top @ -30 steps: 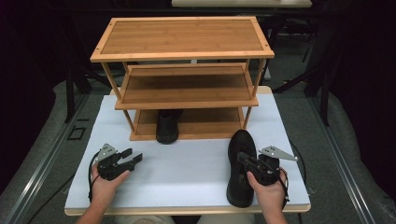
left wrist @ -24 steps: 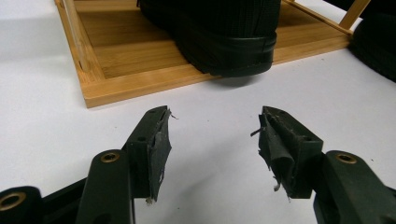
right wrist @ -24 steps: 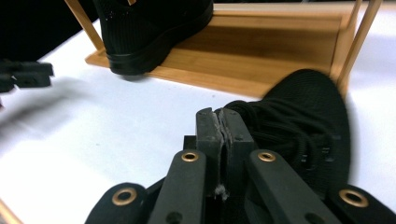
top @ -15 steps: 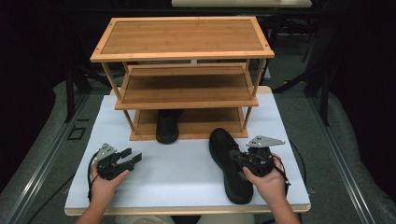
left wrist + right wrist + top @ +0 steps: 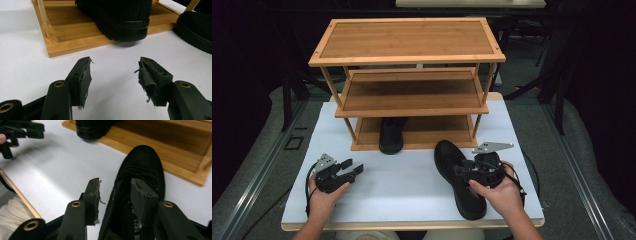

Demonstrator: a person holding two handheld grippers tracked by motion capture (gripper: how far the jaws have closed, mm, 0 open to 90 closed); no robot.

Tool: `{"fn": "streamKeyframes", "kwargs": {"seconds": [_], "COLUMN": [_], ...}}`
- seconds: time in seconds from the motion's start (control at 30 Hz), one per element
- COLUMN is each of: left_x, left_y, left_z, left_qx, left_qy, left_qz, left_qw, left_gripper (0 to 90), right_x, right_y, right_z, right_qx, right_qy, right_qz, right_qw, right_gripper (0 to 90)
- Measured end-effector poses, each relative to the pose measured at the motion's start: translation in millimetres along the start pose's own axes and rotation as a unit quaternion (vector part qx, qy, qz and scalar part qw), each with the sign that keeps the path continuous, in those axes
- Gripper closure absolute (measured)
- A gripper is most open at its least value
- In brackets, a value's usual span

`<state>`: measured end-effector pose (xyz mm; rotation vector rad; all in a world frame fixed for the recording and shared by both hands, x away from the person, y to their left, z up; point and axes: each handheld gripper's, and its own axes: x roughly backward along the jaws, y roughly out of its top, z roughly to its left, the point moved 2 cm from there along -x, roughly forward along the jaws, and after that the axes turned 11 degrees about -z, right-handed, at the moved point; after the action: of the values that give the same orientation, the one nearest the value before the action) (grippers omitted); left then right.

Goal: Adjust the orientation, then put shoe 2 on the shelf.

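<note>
Right gripper (image 5: 464, 169) has just been opening its jaws, and they now stand parted astride the near side wall of a black mesh sneaker (image 5: 458, 176); in the right gripper view one pad (image 5: 93, 195) hangs outside the shoe with a gap showing, while the other (image 5: 139, 195) sits over the shoe's opening, so the shoe is between the jaws but not pressed. This sneaker (image 5: 140, 170) lies on the white tabletop (image 5: 402, 185) just in front of the bamboo shoe rack (image 5: 407, 55), toe toward the rack's bottom shelf, near its right front leg. A second black shoe (image 5: 391, 135) stands on that bottom shelf, its heel overhanging the front edge. Left gripper (image 5: 353, 169) rests on the tabletop well apart from the sneaker, jaws wide and empty, pointing at the shelved shoe (image 5: 117, 17).
</note>
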<state>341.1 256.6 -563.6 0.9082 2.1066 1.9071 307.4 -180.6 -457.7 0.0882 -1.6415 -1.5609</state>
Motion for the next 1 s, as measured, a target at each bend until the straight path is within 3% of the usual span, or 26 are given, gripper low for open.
{"fn": "streamKeyframes", "kwargs": {"seconds": [0.13,0.2,0.27,0.33,0.4,0.43,0.57,0.8,0.9,1.0], "left_x": [0.1,0.1,-0.3,-0.6,-0.9,-0.7,0.2,-0.3,-1.0,-1.5], "left_y": [-0.3,0.2,0.2,0.5,0.5,0.3,0.8,0.3,0.0,-0.5], "left_z": [-0.1,-0.4,-0.9,-1.1,-1.3,-1.4,-1.2,-1.6,-2.3,-2.9], "left_qx": [0.0,-0.001,-0.001,-0.002,-0.001,-0.002,-0.002,-0.001,-0.002,-0.003], "left_qy": [0.0,-0.003,-0.002,-0.003,-0.004,-0.006,-0.006,-0.007,-0.01,-0.008], "left_qz": [0.002,0.0,-0.001,-0.001,-0.002,0.001,-0.001,0.0,0.002,0.005], "left_qw": [1.0,1.0,1.0,1.0,1.0,1.0,1.0,1.0,0.9999,0.9999], "left_gripper": [43.2,43.2,43.2,43.2,43.2,43.2,43.2,43.2,43.2,43.2], "right_x": [2.1,1.1,-1.7,-2.8,-7.4,-10.4,-16.8,-23.8,-27.0,-29.3], "right_y": [14.0,19.9,24.5,26.2,30.7,33.8,37.8,39.6,39.0,38.4], "right_z": [0.9,3.4,6.6,7.2,6.8,5.9,5.9,9.8,10.1,9.3], "right_qx": [0.007,0.015,0.032,0.04,0.054,0.067,0.053,0.07,0.062,0.037], "right_qy": [-0.021,-0.032,-0.044,-0.049,-0.062,-0.065,-0.048,-0.047,-0.044,-0.043], "right_qz": [0.042,0.078,0.121,0.128,0.156,0.152,0.175,0.188,0.207,0.226], "right_qw": [0.9989,0.9963,0.9912,0.9898,0.9844,0.984,0.982,0.9786,0.9753,0.9724], "right_gripper": [54.8,58.8,62.4,63.0,62.9,62.8,70.9,79.6,76.5,73.1]}}
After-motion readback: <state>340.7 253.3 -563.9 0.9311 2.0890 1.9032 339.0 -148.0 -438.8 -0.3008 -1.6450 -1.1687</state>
